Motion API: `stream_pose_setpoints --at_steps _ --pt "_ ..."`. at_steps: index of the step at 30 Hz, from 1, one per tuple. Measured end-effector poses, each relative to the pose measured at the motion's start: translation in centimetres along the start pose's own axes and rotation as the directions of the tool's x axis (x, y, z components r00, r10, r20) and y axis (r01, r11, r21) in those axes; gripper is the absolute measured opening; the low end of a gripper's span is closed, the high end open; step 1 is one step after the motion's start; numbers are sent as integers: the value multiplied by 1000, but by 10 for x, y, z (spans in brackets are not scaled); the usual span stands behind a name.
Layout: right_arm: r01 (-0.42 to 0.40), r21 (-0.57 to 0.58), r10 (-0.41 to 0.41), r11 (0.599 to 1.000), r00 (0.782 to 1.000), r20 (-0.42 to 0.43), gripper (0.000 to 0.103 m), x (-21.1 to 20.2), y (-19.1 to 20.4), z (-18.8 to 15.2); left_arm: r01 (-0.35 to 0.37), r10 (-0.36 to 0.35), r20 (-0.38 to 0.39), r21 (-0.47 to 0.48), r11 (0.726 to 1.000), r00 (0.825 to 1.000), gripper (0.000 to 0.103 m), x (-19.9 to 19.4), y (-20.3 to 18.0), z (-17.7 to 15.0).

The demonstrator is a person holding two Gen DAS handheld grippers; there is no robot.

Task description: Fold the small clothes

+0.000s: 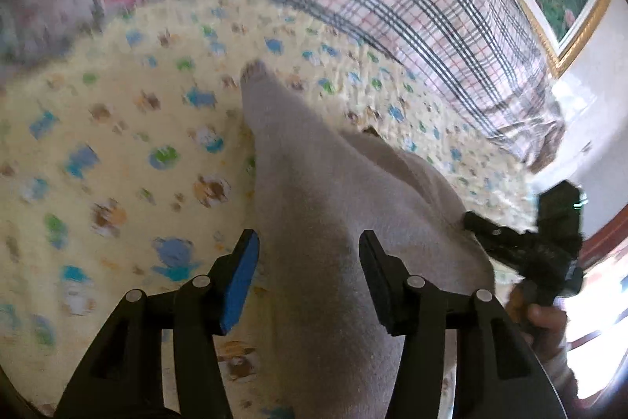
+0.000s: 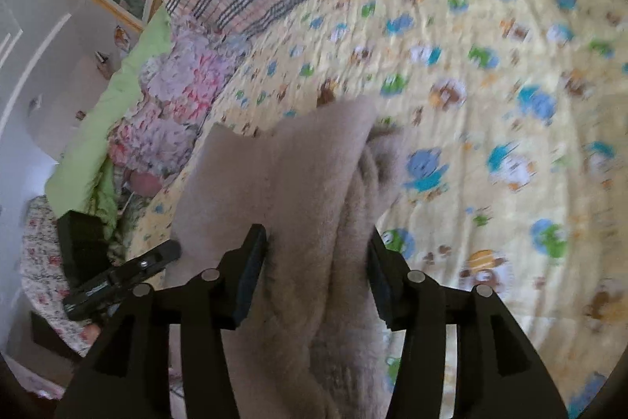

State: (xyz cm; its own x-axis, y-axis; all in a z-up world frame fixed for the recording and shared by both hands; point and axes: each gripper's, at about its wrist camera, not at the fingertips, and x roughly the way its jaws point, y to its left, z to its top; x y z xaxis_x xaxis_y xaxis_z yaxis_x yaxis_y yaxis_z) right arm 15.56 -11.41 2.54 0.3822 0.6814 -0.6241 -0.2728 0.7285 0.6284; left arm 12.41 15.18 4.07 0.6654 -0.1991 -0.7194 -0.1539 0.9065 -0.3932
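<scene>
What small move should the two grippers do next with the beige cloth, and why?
Probably draw both grippers back. The jaws of the left gripper and right gripper stand apart, not pressing the beige cloth, which lies folded on the yellow quilt.

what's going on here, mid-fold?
A person with a gripper in each hand is folding a beige garment on a yellow cartoon-print quilt. The cloth runs between the jaws of both the left gripper and the right gripper, but the pads stand apart from it, so neither is clamped.
</scene>
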Motion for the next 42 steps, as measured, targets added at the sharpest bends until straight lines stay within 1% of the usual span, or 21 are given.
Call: stream_pose_setpoints --at_steps 1,3,5,6,8,9,10,12,13,14,15,17,19,21,23,28,30,32,34,37,42 --pt "15 -8 -14 1000 999 39 52 -10 3 1 -18 17 25 18 1000 1000 52 -9 -5 3" --pt "10 -27 -7 1000 994 105 52 -25 10 3 -29 27 63 42 999 998 52 -20 -14 9" --pt "-18 -63 26 998 992 126 52 -28 24 7 10 -16 85 74 997 996 52 -26 -24 15" --pt "-37 -97 48 995 992 114 50 -25 33 9 14 -21 90 86 996 996 51 -25 -30 18" --pt "-55 -136 66 989 995 74 42 -14 46 11 37 -47 75 117 992 996 36 -16 -40 22" --pt "-56 -146 64 988 997 52 40 -5 49 12 52 -60 59 125 991 996 32 -8 -43 23" --pt "-46 -150 51 988 998 27 36 7 49 13 56 -60 31 119 991 998 31 4 -42 24" --pt "-23 -128 23 991 1000 -3 35 22 42 13 24 -22 -21 104 994 1000 30 27 -37 24" --pt "-18 -111 16 994 1000 -17 35 29 37 13 -3 8 -53 91 996 999 23 40 -30 23" --pt "-22 -95 19 995 999 -30 35 35 31 14 -23 29 -72 86 996 997 20 48 -26 23" --pt "-12 -86 9 996 999 -38 34 43 26 15 -49 57 -93 80 996 994 20 57 -19 22" --pt "14 -92 -19 996 999 -51 28 54 21 17 -93 101 -106 79 992 989 20 68 -11 23" --pt "72 -115 -80 991 995 -64 21 73 13 17 -114 123 -115 77 990 986 20 74 -5 25" --pt "71 -136 -77 988 996 -43 21 79 12 19 -123 132 -117 82 989 984 20 76 -1 26" --pt "68 -122 -74 990 996 -45 21 80 12 23 -119 128 -110 79 990 986 20 73 -1 26" --pt "41 -107 -44 993 999 -31 24 47 15 17 -104 108 -57 58 993 993 20 35 -9 17" --pt "28 -108 -29 994 1000 -8 24 22 17 7 -106 109 -39 71 992 993 22 17 -15 7" --pt "21 -112 -20 994 1000 11 24 0 20 -4 -103 107 -33 85 991 994 28 1 -19 -6" --pt "21 -112 -18 993 1000 25 24 -19 19 -15 -101 105 -32 95 990 994 29 -14 -23 -22" --pt "23 -84 -18 996 998 53 24 -48 10 -40 -110 114 -40 93 990 993 34 -26 -22 -43" --pt "13 -41 -11 999 998 67 24 -67 1 -75 -121 126 -61 87 989 990 34 -29 -20 -67"
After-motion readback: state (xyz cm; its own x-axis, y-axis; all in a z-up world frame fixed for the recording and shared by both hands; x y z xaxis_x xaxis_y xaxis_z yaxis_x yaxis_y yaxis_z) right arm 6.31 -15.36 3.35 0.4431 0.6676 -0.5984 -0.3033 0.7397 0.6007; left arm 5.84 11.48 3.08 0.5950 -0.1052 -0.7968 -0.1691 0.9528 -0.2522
